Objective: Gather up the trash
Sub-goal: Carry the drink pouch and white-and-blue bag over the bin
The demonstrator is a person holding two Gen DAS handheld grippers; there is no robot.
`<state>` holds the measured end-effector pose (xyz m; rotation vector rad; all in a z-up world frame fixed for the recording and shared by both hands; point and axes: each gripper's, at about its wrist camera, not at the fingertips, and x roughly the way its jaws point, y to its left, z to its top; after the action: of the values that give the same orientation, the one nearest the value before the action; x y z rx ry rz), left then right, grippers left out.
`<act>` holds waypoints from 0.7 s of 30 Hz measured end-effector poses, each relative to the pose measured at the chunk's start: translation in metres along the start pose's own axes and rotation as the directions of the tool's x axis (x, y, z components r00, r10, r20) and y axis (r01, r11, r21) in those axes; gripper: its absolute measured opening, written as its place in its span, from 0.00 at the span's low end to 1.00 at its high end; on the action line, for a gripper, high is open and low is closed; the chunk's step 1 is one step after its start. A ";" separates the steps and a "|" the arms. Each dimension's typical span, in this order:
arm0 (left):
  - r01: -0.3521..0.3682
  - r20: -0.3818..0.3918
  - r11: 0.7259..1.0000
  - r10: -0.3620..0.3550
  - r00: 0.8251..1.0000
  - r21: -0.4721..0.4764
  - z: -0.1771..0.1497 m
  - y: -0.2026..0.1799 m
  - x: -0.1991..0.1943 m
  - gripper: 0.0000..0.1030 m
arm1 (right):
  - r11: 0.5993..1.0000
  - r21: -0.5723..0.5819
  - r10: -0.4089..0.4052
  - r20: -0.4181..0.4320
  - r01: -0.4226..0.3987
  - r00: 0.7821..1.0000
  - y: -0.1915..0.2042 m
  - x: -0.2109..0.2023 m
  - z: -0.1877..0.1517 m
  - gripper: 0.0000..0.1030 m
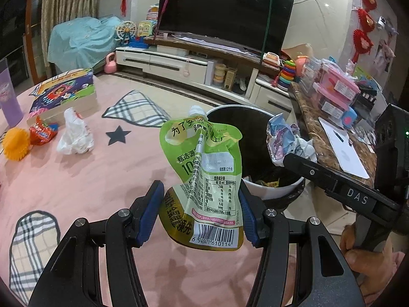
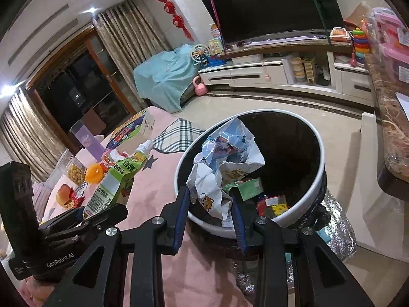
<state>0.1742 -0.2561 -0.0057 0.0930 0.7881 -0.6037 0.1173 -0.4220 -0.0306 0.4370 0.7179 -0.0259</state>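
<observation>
The right gripper (image 2: 211, 216) is clamped on a crumpled white-and-blue printed wrapper (image 2: 222, 163), already hanging over the round white bin with the black liner (image 2: 317, 179). The left gripper (image 1: 202, 212) pinches a flattened green spouted drink pouch (image 1: 204, 168) standing spout-up, and the bin (image 1: 271, 192) sits just beyond it to the right, so the right side looks closer to dropping.

Glossy plastic pouch (image 1: 204, 179); crumpled paper wrapper (image 2: 225, 163); fuzzy pink cloth (image 1: 89, 179).

A dark television (image 1: 225, 10) stands on a white cabinet (image 1: 163, 62), with a pink kettlebell (image 1: 110, 64) beside a teal-covered seat (image 1: 79, 41).
</observation>
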 end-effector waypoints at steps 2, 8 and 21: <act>0.002 -0.003 1.000 -0.002 1.000 0.005 0.002 -0.004 0.002 0.54 | 1.000 0.004 -0.005 0.000 0.005 1.000 -0.004 0.000 0.001 0.32; 0.010 -0.010 1.000 -0.009 1.000 0.028 0.008 -0.015 0.010 0.54 | 1.000 0.019 -0.015 0.000 0.015 1.000 -0.015 0.000 0.004 0.32; 0.029 -0.036 0.997 -0.027 0.999 0.065 0.021 -0.035 0.031 0.55 | 0.999 0.040 -0.033 0.006 0.032 0.999 -0.034 -0.002 0.014 0.32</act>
<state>0.1859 -0.3058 -0.0070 0.1532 0.8048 -0.6561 0.1190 -0.4588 -0.0331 0.4636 0.7188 -0.0725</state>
